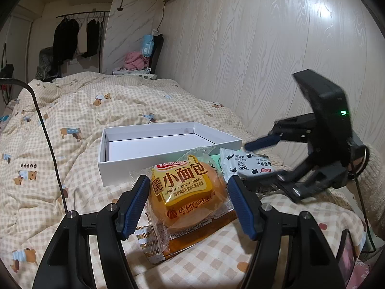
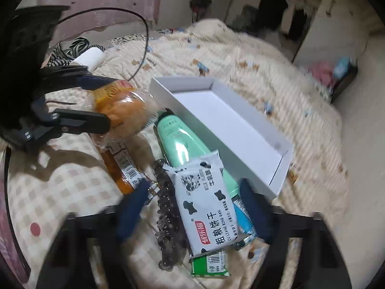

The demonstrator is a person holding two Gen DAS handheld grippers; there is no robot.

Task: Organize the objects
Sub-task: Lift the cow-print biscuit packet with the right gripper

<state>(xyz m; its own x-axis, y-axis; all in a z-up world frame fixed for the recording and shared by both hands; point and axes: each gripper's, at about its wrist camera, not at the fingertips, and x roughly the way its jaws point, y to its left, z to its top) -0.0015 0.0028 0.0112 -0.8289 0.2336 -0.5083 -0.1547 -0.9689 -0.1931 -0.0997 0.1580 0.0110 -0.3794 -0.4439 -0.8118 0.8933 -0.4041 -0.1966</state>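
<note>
A wrapped Mini French bread [image 1: 187, 190] sits between the fingers of my left gripper [image 1: 189, 202], which press its wrapper; it also shows in the right wrist view [image 2: 122, 110]. My right gripper [image 2: 195, 210] is open around a white cow-print cracker packet [image 2: 204, 202], which also shows in the left wrist view [image 1: 247, 166]. An empty white box [image 1: 154, 149] lies on the bed just beyond; it appears in the right wrist view too [image 2: 231, 120]. Under the packet lie a mint-green tube [image 2: 182, 142], a blue packet [image 2: 243, 216] and a green packet [image 2: 209, 265].
A brown hair clip [image 2: 166, 219] and an orange packet [image 2: 120, 168] lie on the checked quilt [image 1: 96, 110]. A wood-panel wall [image 1: 252, 60] runs along the right. A cable [image 1: 45, 139] hangs at the left. A chair with clothes [image 1: 144, 57] stands beyond the bed.
</note>
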